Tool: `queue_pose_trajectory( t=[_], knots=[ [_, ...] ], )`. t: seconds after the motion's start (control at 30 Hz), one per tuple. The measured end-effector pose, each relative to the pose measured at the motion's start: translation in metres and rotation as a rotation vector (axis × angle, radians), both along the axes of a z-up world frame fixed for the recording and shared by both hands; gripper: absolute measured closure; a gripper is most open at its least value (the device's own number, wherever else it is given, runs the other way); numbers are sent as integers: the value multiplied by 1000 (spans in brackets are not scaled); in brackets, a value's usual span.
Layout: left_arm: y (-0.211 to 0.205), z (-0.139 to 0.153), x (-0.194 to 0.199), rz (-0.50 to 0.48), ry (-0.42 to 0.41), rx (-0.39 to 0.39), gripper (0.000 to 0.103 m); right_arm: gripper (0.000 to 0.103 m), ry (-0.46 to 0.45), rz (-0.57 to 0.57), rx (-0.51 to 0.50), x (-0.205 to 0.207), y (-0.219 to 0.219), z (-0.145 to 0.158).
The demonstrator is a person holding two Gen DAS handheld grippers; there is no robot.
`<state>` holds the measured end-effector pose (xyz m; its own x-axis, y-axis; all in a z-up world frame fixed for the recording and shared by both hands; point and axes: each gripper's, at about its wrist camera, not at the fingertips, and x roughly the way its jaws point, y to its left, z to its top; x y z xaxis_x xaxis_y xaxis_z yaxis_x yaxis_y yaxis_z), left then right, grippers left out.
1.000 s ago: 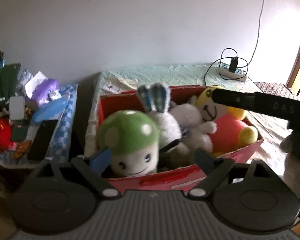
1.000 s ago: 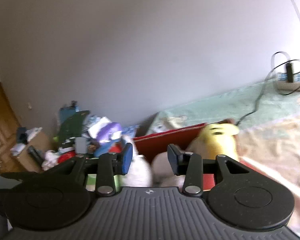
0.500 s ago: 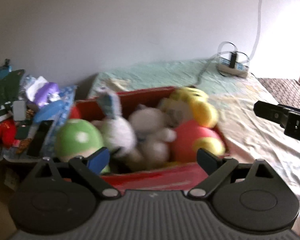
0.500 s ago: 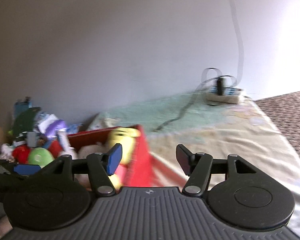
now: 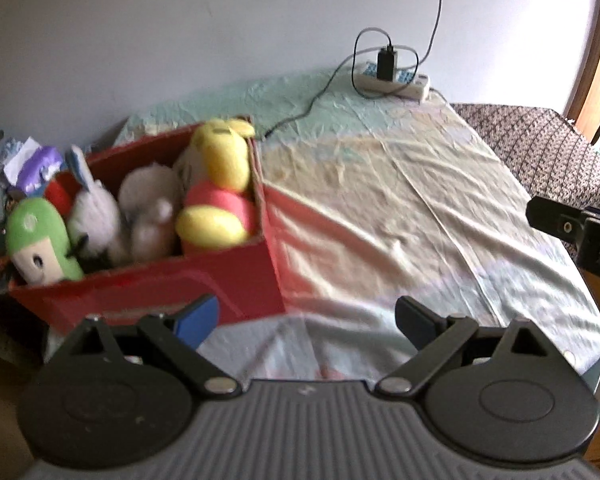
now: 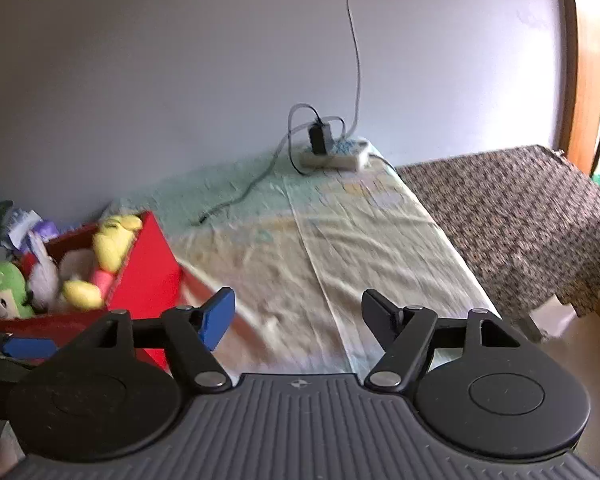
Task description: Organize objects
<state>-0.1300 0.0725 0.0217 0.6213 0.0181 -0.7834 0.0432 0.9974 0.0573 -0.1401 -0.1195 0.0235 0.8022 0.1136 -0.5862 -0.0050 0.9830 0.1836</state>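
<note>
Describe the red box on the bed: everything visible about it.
The red box looks like open-topped cardboard with a paler band printed on its front wall. It sits upright at the left end of the sheet-covered bed, resting on the sheet. Plush toys fill it: a green mushroom-cap toy, a grey-white rabbit, a white toy and a yellow-and-pink toy leaning on its right wall. Neither claw touches it.
</note>
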Motion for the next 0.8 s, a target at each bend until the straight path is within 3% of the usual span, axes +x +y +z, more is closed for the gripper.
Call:
queue_pose_trajectory(
  t=[0.23, 0.43, 0.8],
  knots=[
    [0, -11, -8, 44, 72, 30, 6, 27, 57, 8, -21, 0, 18, -6],
    [22, -9, -4, 57, 69, 61, 5, 24, 104, 3, -19, 4, 49, -6],
    [115, -9, -9, 75, 88, 42, 5, 21, 166, 41, -22, 4, 139, -9]
  ],
)
